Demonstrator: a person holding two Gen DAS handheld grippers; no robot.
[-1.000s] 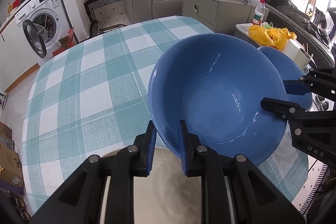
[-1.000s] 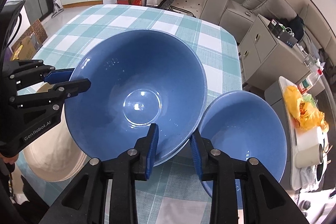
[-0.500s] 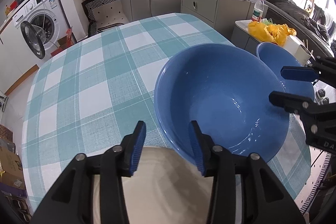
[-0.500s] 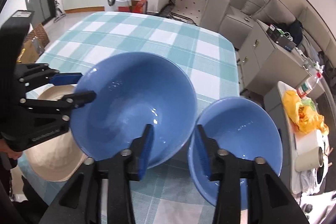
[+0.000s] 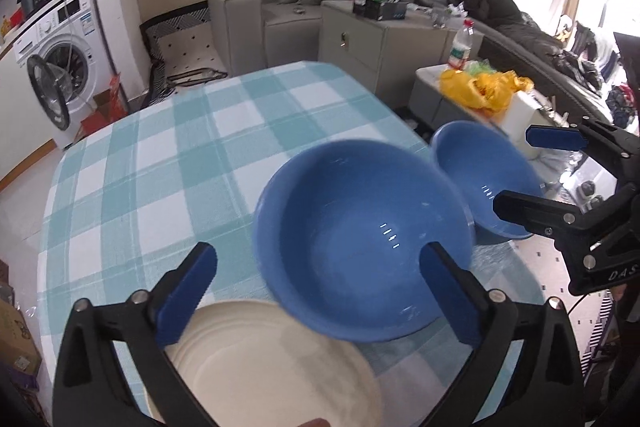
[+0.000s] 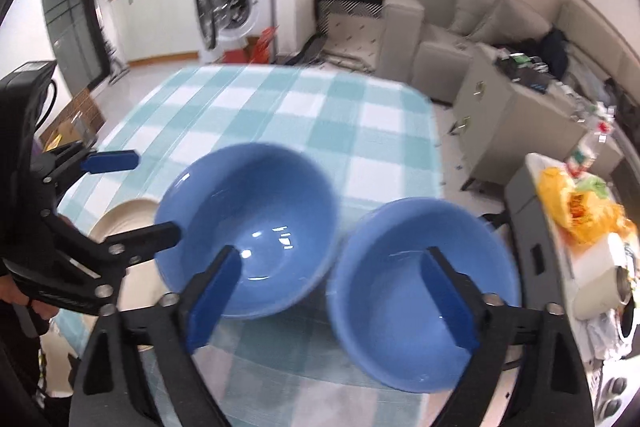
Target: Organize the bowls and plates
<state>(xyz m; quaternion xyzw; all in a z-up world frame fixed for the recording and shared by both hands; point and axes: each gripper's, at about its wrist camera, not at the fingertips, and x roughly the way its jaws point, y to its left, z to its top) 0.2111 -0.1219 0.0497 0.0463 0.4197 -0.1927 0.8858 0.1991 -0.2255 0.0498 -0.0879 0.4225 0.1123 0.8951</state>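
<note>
Left wrist view: with both tongs, left tongs (image 5: 316,297) and right tongs (image 6: 332,293), just opened wide and nothing gripped, the big bowl (image 5: 362,241), perched partly on the plate (image 5: 272,363) between the left tongs, could be tipped by a careless nudge.

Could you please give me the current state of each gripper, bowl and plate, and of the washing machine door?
left gripper: open, jaws just opened, holding nothing
right gripper: open, jaws just opened, holding nothing
larger blue bowl: upright, empty, released
smaller blue bowl: upright, empty
cream plate: flat on the table, empty
washing machine door: open
</note>
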